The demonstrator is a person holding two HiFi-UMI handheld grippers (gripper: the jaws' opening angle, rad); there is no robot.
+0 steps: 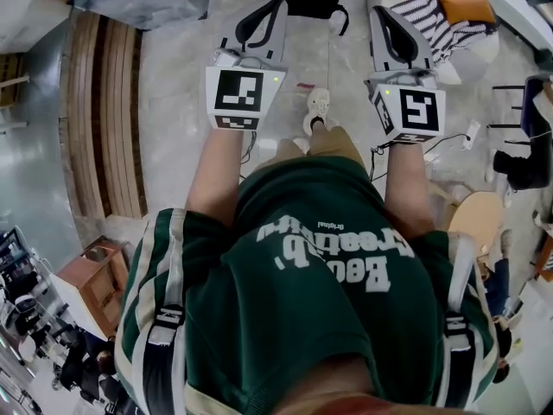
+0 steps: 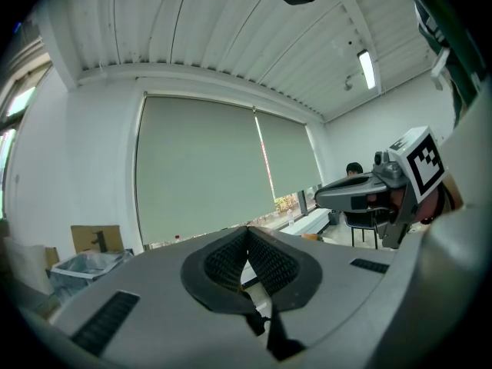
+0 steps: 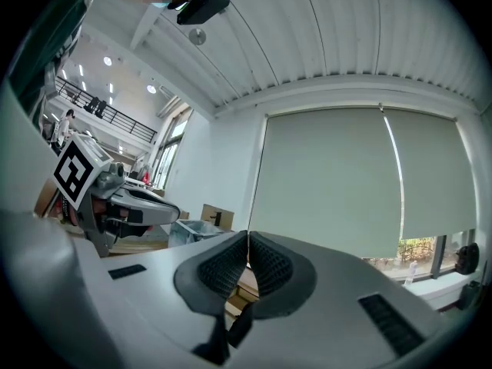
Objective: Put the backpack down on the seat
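Lettering point(image 1: 333, 262) on the green shirt point(image 1: 294, 344) reads upside down. Left hand-held gripper point(image 2: 247, 235) and right hand-held gripper point(image 3: 247, 243) sit closed, empty.

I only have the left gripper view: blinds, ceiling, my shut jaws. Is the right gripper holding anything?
Observer: No. In its own view the right gripper is shut, with nothing between the jaws.
Operator: Where is the backpack?
Observer: In the head view, dark straps run over both shoulders; nothing more of it shows.
Operator: Any seat nearby?
Observer: A white chair with a striped cushion stands ahead, to the right.
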